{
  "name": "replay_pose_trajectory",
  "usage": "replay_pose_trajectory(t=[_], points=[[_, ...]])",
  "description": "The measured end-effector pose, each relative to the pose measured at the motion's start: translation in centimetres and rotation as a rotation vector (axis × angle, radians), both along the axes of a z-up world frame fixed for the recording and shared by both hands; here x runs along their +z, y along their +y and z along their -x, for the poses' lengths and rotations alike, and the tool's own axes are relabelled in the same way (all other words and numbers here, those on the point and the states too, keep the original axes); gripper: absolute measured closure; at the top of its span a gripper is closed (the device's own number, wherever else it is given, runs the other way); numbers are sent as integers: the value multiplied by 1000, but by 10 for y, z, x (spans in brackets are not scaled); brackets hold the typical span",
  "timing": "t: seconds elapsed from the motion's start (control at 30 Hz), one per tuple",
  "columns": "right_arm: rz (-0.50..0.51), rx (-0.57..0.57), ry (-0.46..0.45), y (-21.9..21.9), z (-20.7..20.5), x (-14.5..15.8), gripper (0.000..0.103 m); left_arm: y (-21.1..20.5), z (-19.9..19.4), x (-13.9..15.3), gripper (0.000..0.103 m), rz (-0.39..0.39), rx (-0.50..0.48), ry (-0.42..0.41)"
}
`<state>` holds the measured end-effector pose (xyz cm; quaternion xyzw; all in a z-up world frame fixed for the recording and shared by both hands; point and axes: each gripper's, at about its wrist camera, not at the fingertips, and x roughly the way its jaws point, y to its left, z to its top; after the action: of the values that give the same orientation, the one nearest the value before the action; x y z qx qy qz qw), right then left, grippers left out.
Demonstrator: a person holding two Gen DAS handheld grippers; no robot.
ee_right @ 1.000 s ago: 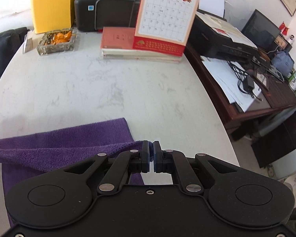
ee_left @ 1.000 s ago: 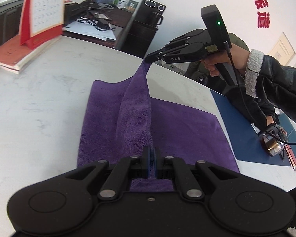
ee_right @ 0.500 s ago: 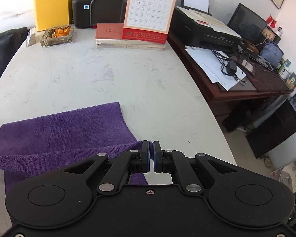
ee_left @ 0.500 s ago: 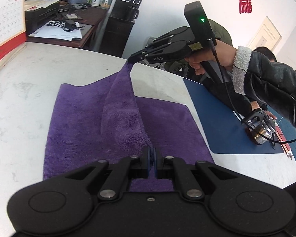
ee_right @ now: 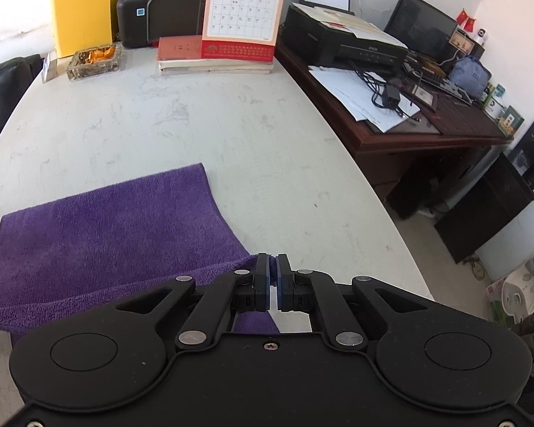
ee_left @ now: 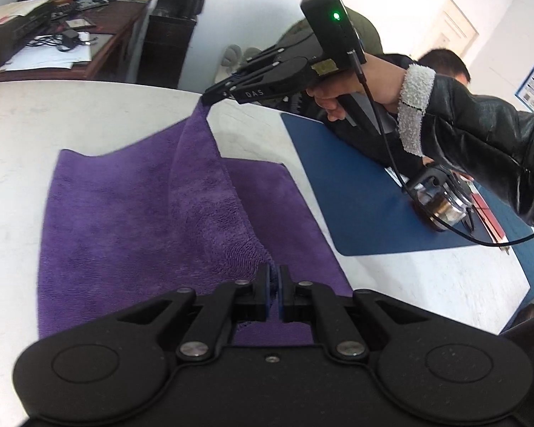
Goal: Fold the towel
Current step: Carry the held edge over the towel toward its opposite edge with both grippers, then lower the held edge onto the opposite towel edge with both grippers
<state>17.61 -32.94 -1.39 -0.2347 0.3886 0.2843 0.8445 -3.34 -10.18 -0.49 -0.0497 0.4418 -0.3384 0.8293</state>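
Left wrist view: the left hand-held gripper [ee_left: 274, 286] is clenched on a corner of the purple towel [ee_left: 124, 220], with cloth pinched between the blue pads. In the same view the right hand-held gripper [ee_left: 210, 98] is clamped on the far corner of the same edge. The edge runs raised between the two grips as a ridge, while the remainder of the towel lies flat on the white counter [ee_left: 89, 114]. Right wrist view: the right hand-held gripper [ee_right: 272, 283] shows purple cloth between closed pads, and the flat layer of towel [ee_right: 106, 235] spreads to the left beneath it. Handling judgement: the towel is light, soft and limp. It sags wherever unsupported, so the corners are the correct hold points and the edge should be kept taut between them. The pile offers good friction, so slip is unlikely. Compared with one second ago, both grippers have carried the raised edge sideways across the flat layer, more of the towel now lies on the left of the ridge, and both grips are unchanged.
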Motion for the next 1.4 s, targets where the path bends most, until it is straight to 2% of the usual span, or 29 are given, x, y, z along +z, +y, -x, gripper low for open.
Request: replay_pose_trajectory(t=[0.27,0.5,0.87,1.03,1.4], points=[[-10,-33,13,-28,10,-11,100,-30,-7,-17,99,-13,-94,30],[10,-47,45,-50,18,-33,100,-57,-15,-38,99,-42,-173,53],[121,-14,66,-64,32,-76,100,-76,-24,-71,99,-61,-249,79],[123,-3,57,-65,33,-77,100,-69,-25,-63,99,-35,-232,71],[112,12,27,-54,27,-46,100,-27,-27,-33,99,30,-175,12]])
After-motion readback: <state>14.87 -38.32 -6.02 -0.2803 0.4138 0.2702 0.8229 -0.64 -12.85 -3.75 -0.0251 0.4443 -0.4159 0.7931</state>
